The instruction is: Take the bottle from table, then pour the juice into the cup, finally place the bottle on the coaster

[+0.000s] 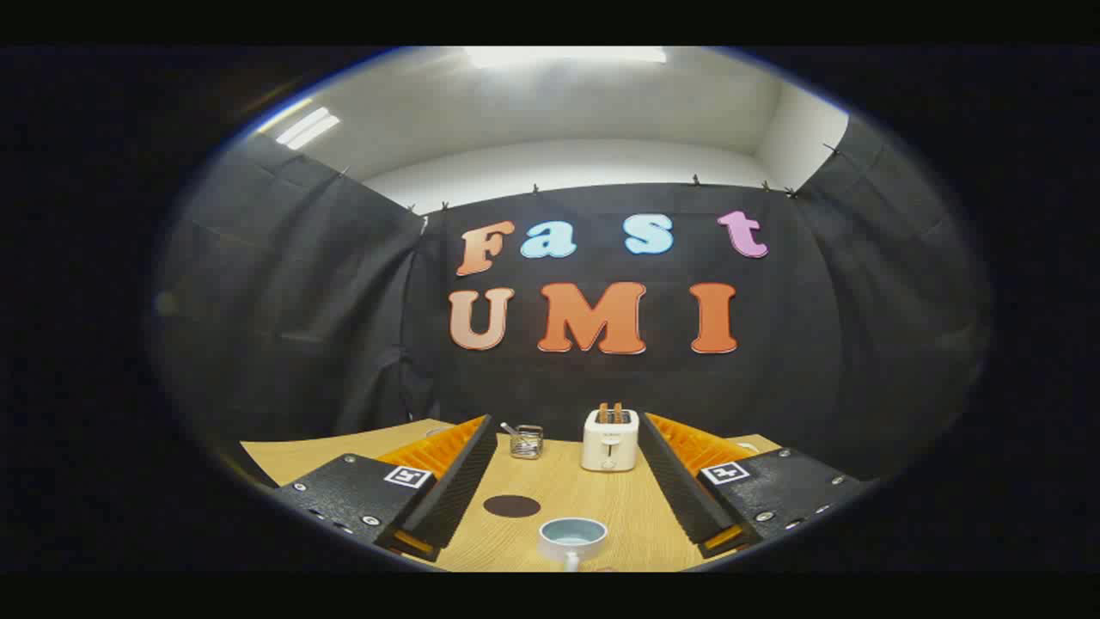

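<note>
My tongs (563, 481): spread wide, empty. Wooden table (601, 507): cup (572, 540) nearest, between my fingers; dark coaster (511, 505) at 10 o'clock of it; then wire holder (526, 441) and toaster (609, 438). Beyond: black cloth wall (344, 327), white ceiling (559, 112).

A: Worktop (593, 507), pale wood grain. What sits on it?

B: Near edge, a light blue cup (572, 539), handle toward the near edge. Just beside it, left and slightly farther in, a dark round coaster (511, 505), flat, not touching the cup.

A: Far edge?

B: A white toaster (609, 439) with two slices standing up in its slots. Left of it, apart, a small wire holder (525, 441) with something metal leaning in it; too small to tell what.

A: The claw (565, 490)?

B: Above the worktop, fingers spread wide, cup and coaster between them.
</note>
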### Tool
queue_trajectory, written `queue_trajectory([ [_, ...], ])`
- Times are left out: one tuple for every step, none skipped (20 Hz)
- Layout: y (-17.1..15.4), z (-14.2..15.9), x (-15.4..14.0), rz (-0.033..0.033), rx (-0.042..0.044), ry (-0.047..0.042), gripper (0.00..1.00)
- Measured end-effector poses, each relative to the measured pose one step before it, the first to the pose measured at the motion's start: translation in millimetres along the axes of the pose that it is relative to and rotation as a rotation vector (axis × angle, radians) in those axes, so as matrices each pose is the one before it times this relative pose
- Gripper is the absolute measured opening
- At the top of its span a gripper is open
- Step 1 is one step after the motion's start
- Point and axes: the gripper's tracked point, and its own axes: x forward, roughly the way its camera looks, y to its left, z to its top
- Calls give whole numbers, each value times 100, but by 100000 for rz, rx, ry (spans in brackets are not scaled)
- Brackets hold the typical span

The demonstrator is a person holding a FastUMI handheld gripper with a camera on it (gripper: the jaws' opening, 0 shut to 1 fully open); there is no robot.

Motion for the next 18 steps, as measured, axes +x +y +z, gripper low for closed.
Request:
queue_trajectory([
  [-148, 10, 5, -83, -467, 69, 98],
  [-72, 68, -62, -114, -116, -113, 98],
  [-79, 3, -49, 138, 193, -99, 98],
  [138, -104, 49, 470, 429, 46, 98],
  [83, -169, 70, 314, 616, 335, 98],
  [79, -278, 69, 472, 738, 303, 98],
  [109, -36, 41, 175, 828, 313, 98],
  [38, -193, 103, 520, 575, 401, 98],
  [227, -115, 117, 511, 331, 358, 98],
  [329, -88, 136, 776, -160, 231, 98],
  [300, -7, 150, 524, -588, 164, 98],
  [136, -29, -27, 285, -762, 31, 98],
  [226, 45, -53, 430, -853, -327, 98],
  [204, -74, 21, 89, -588, -379, 98],
  [302, -48, 25, 484, -83, -338, 98],
  [274, -218, 136, 458, 268, 186, 98],
  [325, -243, 166, 602, 564, 399, 98],
  [346, -146, 251, 525, 952, 549, 98],
])
